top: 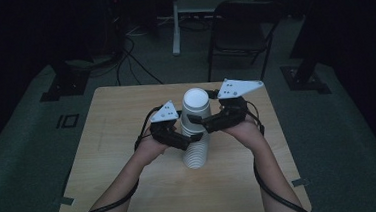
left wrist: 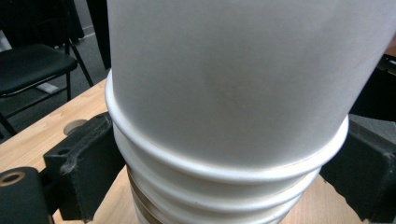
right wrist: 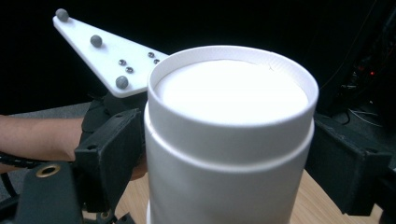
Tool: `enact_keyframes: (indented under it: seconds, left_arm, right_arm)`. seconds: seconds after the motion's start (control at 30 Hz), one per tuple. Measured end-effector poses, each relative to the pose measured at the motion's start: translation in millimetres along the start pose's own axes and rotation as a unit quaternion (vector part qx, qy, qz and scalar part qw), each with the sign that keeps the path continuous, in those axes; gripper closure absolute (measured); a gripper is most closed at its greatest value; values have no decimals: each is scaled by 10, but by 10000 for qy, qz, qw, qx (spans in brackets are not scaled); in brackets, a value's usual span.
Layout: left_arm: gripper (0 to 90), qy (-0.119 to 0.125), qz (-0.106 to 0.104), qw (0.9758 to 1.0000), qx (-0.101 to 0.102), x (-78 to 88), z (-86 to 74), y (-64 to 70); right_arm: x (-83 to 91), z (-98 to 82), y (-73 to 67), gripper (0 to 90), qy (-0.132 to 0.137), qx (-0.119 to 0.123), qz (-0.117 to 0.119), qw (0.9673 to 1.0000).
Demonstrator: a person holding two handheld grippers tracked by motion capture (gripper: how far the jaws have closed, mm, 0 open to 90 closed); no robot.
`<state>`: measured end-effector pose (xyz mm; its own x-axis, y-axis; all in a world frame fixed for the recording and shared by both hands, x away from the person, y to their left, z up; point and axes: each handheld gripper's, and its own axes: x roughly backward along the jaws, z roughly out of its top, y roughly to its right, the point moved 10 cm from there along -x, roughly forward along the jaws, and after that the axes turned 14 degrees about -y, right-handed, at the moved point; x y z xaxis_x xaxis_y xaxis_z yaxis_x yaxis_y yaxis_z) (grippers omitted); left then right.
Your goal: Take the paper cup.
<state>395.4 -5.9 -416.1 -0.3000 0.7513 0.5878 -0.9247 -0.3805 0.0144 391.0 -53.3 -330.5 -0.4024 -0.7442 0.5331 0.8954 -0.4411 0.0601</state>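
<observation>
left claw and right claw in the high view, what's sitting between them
The stack of white paper cups stands upside down between the left claw and the right claw in the high view, one claw on each side of it.

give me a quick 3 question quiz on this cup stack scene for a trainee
1. True or false: the stack of cups stands upside down on the table.
2. Which gripper sits higher on the stack: A) left gripper B) right gripper?
3. Fill in: behind the table stands a black folding ____.

Key
1. True: the cups' closed bottoms face up and their rims ring the stack lower down.
2. B: its fingers flank the top cup, while the left gripper's fingers sit beside the rims further down.
3. chair
</observation>
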Motion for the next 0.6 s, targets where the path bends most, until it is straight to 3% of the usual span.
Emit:
enact_keyframes:
  seconds: [0.6]
  left_arm:
    - [63,-11,-22,10000,37,0,0,-11]
  right_arm:
    - [-47,36,19,213,-178,-22,-138,9997]
